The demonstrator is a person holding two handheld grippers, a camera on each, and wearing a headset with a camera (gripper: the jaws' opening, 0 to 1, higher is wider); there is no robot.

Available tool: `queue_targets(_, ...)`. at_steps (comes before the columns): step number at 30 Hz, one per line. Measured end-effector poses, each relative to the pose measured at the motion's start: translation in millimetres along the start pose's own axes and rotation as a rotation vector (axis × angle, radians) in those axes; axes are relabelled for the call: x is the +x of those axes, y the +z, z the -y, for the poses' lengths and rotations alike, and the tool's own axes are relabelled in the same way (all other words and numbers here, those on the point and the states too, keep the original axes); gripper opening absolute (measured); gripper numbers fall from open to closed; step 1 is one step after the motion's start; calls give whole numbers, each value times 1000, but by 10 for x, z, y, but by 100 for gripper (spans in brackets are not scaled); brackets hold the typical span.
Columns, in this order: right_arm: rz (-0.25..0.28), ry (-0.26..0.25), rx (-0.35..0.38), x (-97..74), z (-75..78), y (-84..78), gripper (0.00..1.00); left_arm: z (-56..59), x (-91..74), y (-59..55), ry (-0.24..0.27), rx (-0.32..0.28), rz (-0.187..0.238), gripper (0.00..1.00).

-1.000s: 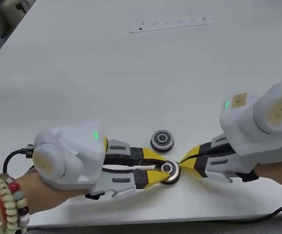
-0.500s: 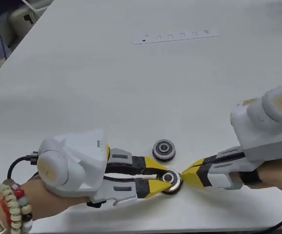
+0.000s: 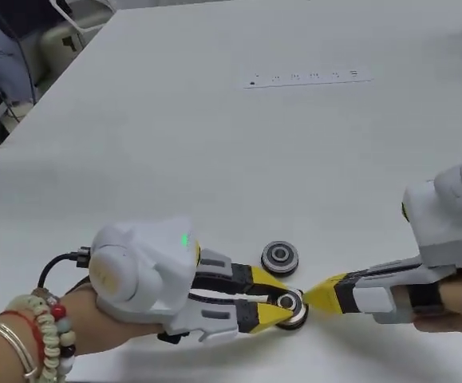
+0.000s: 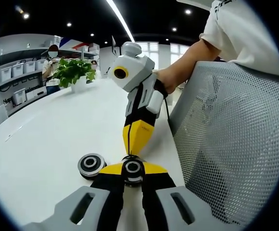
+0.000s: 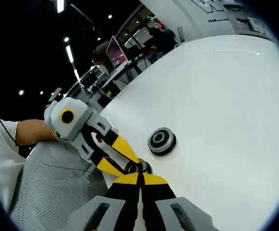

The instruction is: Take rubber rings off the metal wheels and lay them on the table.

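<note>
A small metal wheel point(image 3: 288, 304) with a black rubber ring lies near the table's front edge, and my left gripper point(image 3: 279, 302) is shut on it, one yellow jaw on each side. It sits between those jaws in the left gripper view too, as the held wheel point(image 4: 133, 169). My right gripper point(image 3: 308, 298) comes in from the right with its jaws shut, its tips pinching the ring at the wheel's rim point(image 5: 138, 167). A second wheel point(image 3: 279, 256) with its ring on lies flat just behind, apart from both grippers, seen as the free wheel point(image 4: 91, 164) point(image 5: 162, 140).
A white power strip point(image 3: 306, 77) lies far back on the white table point(image 3: 175, 144). A mesh chair back point(image 4: 231, 139) stands close to the front edge. A potted plant point(image 4: 72, 72) and a person are at the far end.
The head camera has shifted. Both grippers stay on the same wheel. The right hand has dropped lower towards the table, its tips still at the wheel's rim.
</note>
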State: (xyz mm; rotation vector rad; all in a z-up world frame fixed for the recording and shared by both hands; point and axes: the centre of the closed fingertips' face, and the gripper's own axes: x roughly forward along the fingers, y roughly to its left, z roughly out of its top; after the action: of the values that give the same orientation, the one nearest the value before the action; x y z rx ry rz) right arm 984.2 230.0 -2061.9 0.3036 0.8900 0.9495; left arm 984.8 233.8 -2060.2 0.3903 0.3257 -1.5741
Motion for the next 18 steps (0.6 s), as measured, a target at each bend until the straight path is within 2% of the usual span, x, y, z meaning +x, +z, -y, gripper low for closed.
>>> queue_targets(5,-18,-16,-43,0,-7,6,0,2,13,3,3,2,-4,8)
queue_targets(18,-22,-5,-74,15,-92,23,0,6,21,11,-1,3,1,8)
